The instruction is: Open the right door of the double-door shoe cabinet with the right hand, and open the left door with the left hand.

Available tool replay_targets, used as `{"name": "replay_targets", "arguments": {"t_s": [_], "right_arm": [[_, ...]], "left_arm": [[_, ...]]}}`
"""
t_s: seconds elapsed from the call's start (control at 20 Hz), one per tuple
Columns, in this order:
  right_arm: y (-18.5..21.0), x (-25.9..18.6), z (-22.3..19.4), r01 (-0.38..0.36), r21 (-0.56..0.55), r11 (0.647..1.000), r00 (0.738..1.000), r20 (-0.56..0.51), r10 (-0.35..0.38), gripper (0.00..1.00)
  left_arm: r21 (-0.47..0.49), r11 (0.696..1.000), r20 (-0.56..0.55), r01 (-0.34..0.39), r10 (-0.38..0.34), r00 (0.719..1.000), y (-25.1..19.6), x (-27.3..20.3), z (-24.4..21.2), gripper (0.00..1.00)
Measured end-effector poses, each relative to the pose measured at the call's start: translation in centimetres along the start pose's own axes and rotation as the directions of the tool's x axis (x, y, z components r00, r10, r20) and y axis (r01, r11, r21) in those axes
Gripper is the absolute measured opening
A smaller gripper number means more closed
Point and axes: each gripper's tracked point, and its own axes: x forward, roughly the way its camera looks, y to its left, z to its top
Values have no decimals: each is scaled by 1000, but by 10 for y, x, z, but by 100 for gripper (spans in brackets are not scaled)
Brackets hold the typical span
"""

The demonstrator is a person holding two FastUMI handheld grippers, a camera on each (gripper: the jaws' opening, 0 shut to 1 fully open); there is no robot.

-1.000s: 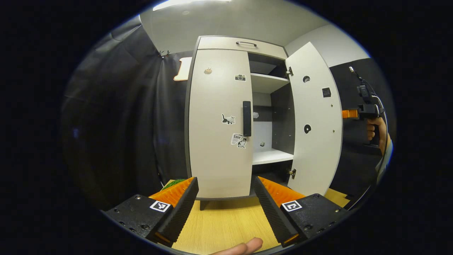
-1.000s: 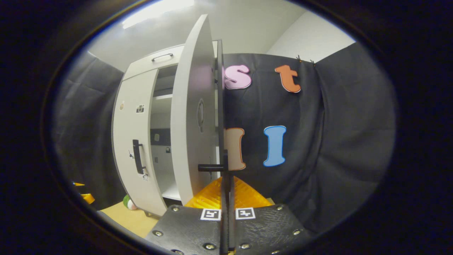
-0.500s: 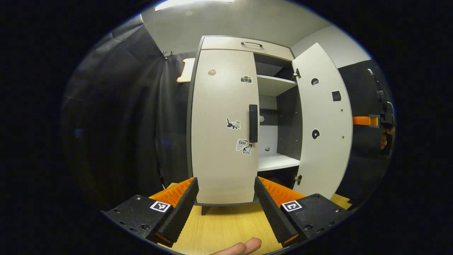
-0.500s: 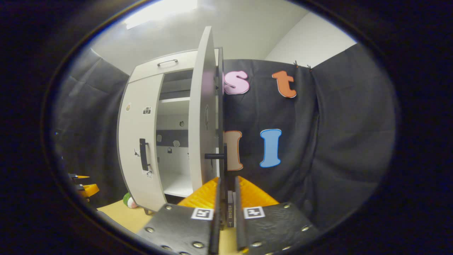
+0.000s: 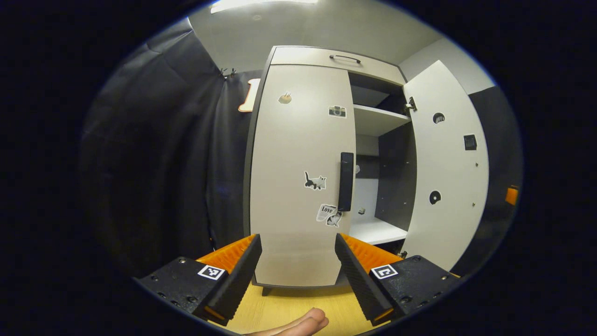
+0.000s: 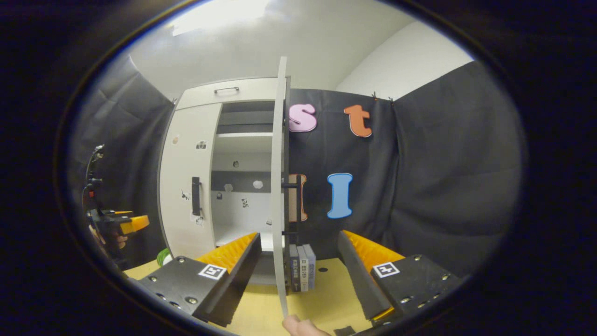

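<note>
both grippers are gaping wide, gripping nothing: left gripper (image 5: 297,261) facing the shut left door (image 5: 301,177), right gripper (image 6: 298,261) straddling the open right door (image 6: 279,196) edge without touching.

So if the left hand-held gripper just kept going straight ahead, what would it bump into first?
Most likely the closed left door of the shoe cabinet. The left hand-held gripper is open and faces the door's lower panel, left of the black handle. How far off the door is can't be judged.
</note>
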Motion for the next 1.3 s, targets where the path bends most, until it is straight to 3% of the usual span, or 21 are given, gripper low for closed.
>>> {"name": "replay_targets", "arguments": {"t_s": [0.5, 0.75, 1.05, 1.15, 1.3], "right_arm": [[16, -49, -33, -58, 98, 994, 998, 19, 56, 97], [21, -56, -49, -65, 70, 995, 998, -8, 66, 100], [27, -67, -57, -88, 95, 992, 996, -7, 89, 97], [29, -72, -59, -89, 96, 991, 996, 2, 89, 100], [26, -82, -61, -95, 96, 991, 996, 6, 94, 100]], "left_arm": [[27, 997, 33, 69, -70, 997, -57, 93, 38, 98], [19, 999, 59, 49, -50, 997, -73, 131, 52, 98], [81, 997, 55, 12, -17, 998, -82, 168, 55, 98], [84, 996, 50, 26, -30, 998, -88, 177, 54, 95], [94, 995, 29, 23, -26, 999, -89, 188, 48, 77]]}}
